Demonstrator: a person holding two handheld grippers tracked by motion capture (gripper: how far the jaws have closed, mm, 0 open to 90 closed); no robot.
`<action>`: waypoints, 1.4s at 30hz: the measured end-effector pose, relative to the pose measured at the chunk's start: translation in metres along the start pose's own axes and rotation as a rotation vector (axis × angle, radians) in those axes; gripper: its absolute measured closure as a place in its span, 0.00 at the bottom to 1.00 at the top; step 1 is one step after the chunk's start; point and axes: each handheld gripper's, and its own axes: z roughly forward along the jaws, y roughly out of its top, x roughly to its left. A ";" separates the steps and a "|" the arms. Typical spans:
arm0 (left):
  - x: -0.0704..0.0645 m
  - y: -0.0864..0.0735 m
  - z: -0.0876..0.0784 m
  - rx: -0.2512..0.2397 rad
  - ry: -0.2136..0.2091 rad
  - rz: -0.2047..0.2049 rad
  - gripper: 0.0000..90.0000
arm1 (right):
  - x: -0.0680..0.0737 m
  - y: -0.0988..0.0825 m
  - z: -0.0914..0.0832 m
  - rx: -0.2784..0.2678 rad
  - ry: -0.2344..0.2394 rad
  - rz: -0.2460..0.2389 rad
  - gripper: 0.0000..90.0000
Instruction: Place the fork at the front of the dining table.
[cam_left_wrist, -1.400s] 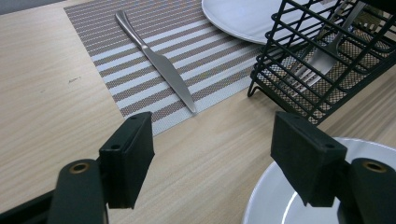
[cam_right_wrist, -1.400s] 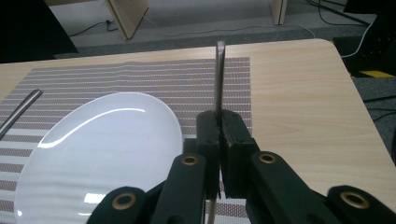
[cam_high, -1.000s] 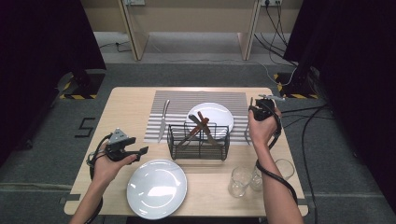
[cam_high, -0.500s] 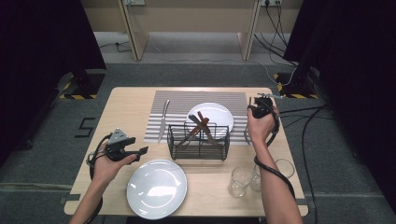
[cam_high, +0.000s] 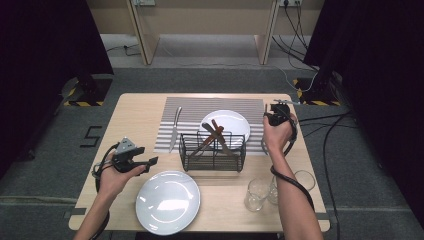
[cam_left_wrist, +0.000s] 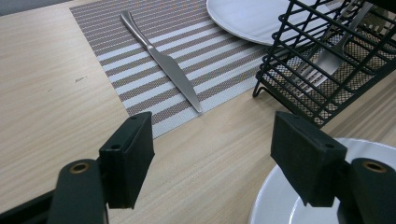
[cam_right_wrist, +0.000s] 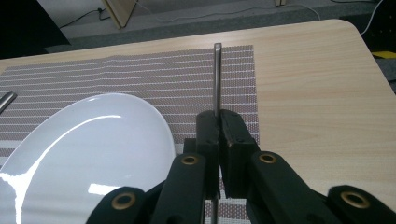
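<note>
Jaws of the right tool (cam_right_wrist: 218, 122) are clamped on a thin metal utensil handle (cam_right_wrist: 217, 79), which stands out over the striped placemat (cam_right_wrist: 140, 74) just beside the white plate (cam_right_wrist: 93, 140). Left tool (cam_left_wrist: 212, 154) is spread wide with nothing between its jaws, above bare desk (cam_left_wrist: 46, 93) between a table knife (cam_left_wrist: 161, 60), the wire basket (cam_left_wrist: 317, 70) and a second plate (cam_left_wrist: 280, 205).
</note>
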 end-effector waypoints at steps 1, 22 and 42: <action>0.000 0.000 0.000 0.000 0.000 0.000 0.33 | 0.000 0.000 0.000 0.002 -0.001 0.004 0.97; -0.001 0.000 0.002 0.005 -0.002 0.002 0.33 | -0.005 0.010 -0.018 -0.012 0.025 0.025 0.97; 0.000 0.000 0.002 0.004 -0.002 -0.002 0.33 | -0.002 0.010 -0.003 0.022 -0.002 0.019 0.97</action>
